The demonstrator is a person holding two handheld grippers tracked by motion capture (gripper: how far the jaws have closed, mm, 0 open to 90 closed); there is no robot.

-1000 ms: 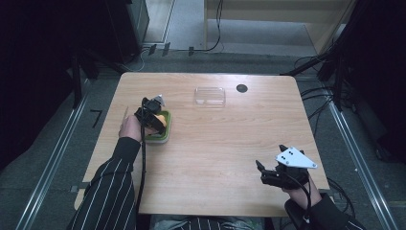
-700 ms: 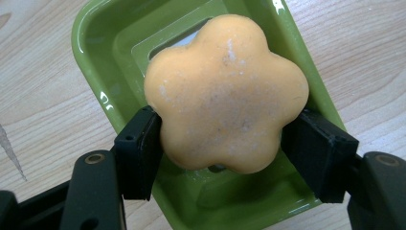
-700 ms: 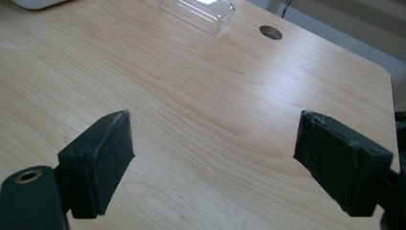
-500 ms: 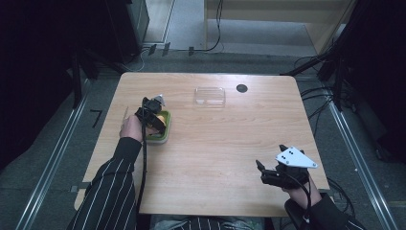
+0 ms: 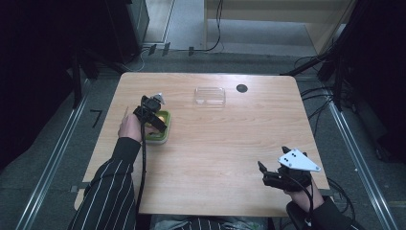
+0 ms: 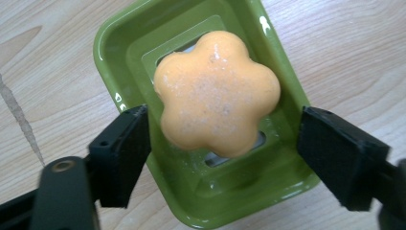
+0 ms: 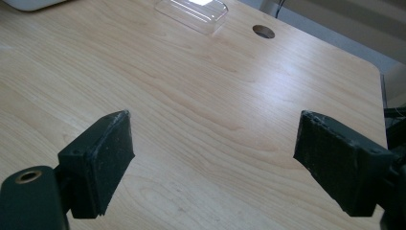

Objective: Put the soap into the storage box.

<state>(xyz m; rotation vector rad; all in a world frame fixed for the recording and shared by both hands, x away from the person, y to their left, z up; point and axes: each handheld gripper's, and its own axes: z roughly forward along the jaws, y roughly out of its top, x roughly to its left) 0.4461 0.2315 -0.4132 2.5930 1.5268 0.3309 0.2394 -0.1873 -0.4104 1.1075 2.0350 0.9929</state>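
Observation:
An orange flower-shaped soap [image 6: 218,91] lies in a green soap dish [image 6: 119,52] on the wooden table. My left gripper [image 6: 225,124] hangs just above the dish, its jaws on either side of the soap. The jaws have just been opening; the pads stand clear of the soap and the right one is far off it. In the high view the left gripper [image 5: 154,117] covers most of the dish [image 5: 158,138] at the table's left. My right gripper [image 5: 265,172] rests open near the front right edge, with only bare wood between its jaws [image 7: 210,129].
A clear plastic lid [image 5: 209,95] lies at the back middle of the table, seen again far off in the right gripper view [image 7: 194,9]. A dark cable hole [image 5: 242,88] sits just right of it. A striped sleeve comes in at bottom left.

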